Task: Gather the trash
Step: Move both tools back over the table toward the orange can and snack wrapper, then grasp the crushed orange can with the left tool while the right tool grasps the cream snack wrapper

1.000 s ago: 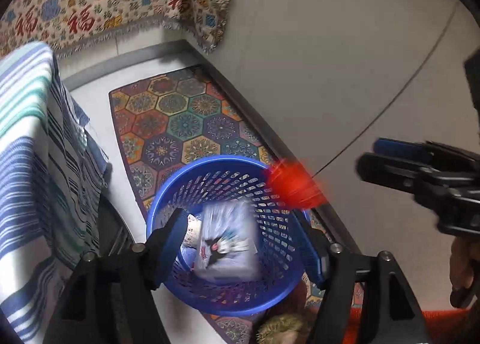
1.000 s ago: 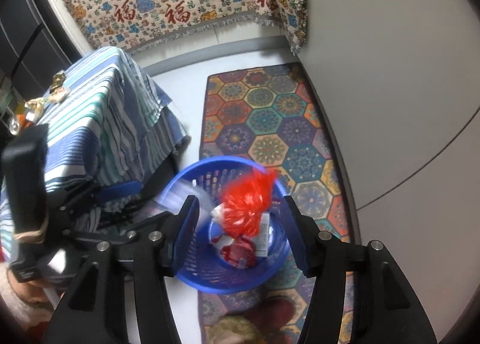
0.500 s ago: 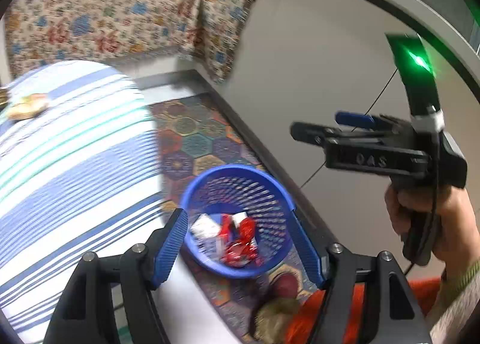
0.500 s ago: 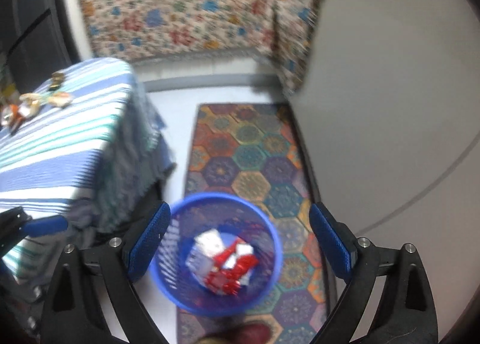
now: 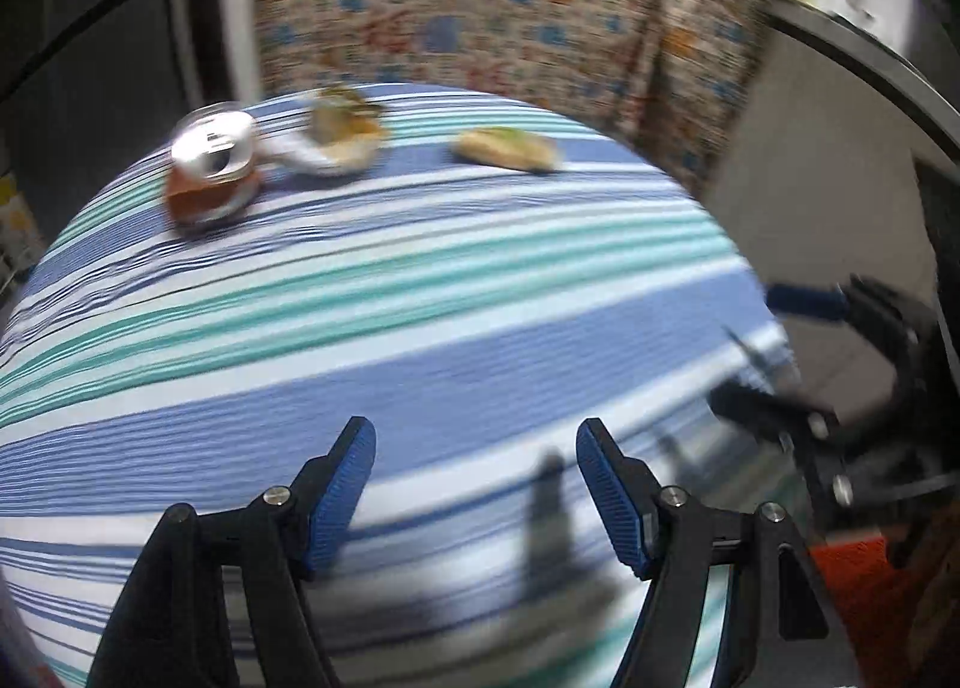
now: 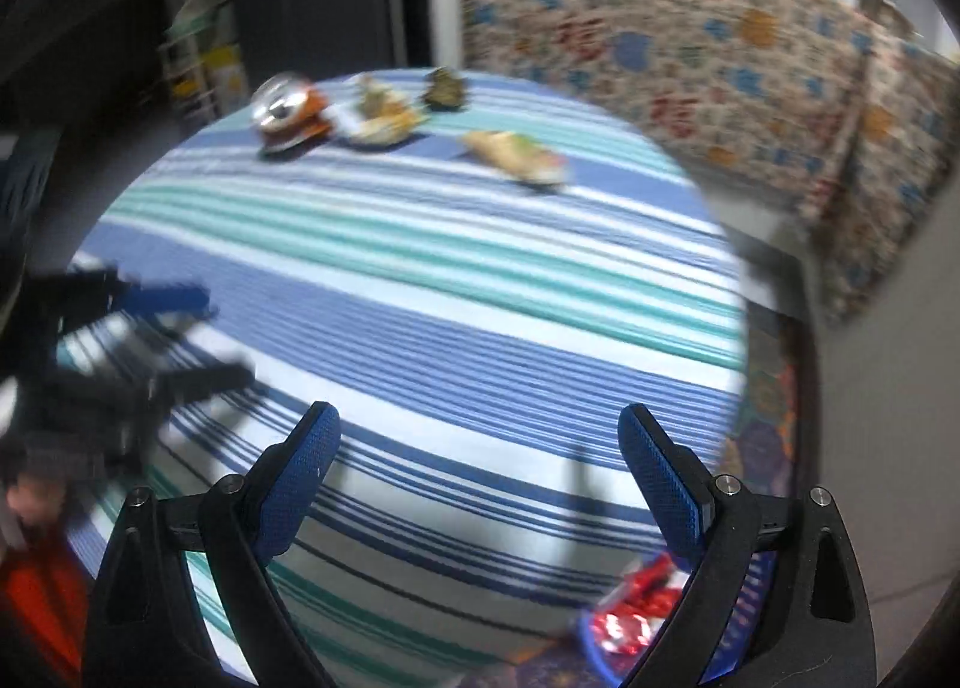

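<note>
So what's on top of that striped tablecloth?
On the striped tablecloth sit a crushed can, crumpled wrappers and a flat wrapper. Blur hides details, and the table beneath is covered.

Can (image 6: pixel 288 108) stands at the worktop's (image 6: pixel 420 328) far left edge. Wrapper pile (image 6: pixel 384 120) lies just right of it; another scrap (image 6: pixel 444 87) sits behind that. A lone wrapper (image 6: pixel 516 153) lies farther right. Basket (image 6: pixel 630 622) sits on the floor beyond the near right edge.

Crushed orange can (image 5: pixel 210 172) with silver top, crumpled pale wrappers (image 5: pixel 342 129) beside it, flat tan wrapper (image 5: pixel 507 149) apart, all on striped tablecloth (image 5: pixel 420 298); red wrappers (image 6: pixel 636 610) in blue basket (image 6: pixel 591 637) below.
</note>
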The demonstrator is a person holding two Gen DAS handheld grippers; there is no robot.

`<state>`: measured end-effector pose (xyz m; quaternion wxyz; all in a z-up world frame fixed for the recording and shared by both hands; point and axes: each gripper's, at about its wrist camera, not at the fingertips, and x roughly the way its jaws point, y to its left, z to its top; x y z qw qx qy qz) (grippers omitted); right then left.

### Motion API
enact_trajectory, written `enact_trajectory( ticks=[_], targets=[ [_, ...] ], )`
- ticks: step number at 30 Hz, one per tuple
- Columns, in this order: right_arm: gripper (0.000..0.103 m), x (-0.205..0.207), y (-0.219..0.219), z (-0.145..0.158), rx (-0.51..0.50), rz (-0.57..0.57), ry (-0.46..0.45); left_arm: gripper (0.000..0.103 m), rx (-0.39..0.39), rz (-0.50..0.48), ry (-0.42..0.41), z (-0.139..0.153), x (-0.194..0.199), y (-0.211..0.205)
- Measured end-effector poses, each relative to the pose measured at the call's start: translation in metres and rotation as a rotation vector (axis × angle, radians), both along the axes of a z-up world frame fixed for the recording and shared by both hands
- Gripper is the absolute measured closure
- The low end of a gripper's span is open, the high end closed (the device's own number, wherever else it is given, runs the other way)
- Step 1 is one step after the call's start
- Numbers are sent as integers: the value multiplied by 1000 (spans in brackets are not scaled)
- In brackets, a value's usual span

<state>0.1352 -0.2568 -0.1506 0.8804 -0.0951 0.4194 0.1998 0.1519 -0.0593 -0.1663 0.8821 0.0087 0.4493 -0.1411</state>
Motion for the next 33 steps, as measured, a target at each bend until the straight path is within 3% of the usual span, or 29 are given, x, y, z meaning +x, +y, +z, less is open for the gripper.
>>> enact_trajectory(
  ticks=[4,9,11,16,21,24,27,33],
  targets=[
    [9,10,29,-13,-17,36,17,32,22,82,-7,-8,17,42],
    [8,31,39,-27,-52,20,54,30,90,104,-33,-16,25,58],
    [5,39,37,-31,-23,4,69,26,93,100,-28,-17,32,59],
    [0,60,35,-31,-12,-46,60,5,108,106,-5,-19,51,71],
    [0,75,37,-30,-11,-66,54,5,108,144,14,-19,77,88],
    [0,79,39,-30,-11,-61,53,5,63,124,-19,-5,88,100],
    [0,80,39,-30,-11,-54,53,5,66,76,-77,16,103,102],
    [0,80,40,-31,-10,-52,52,5,182,-20,-125,24,143,91]
  ],
)
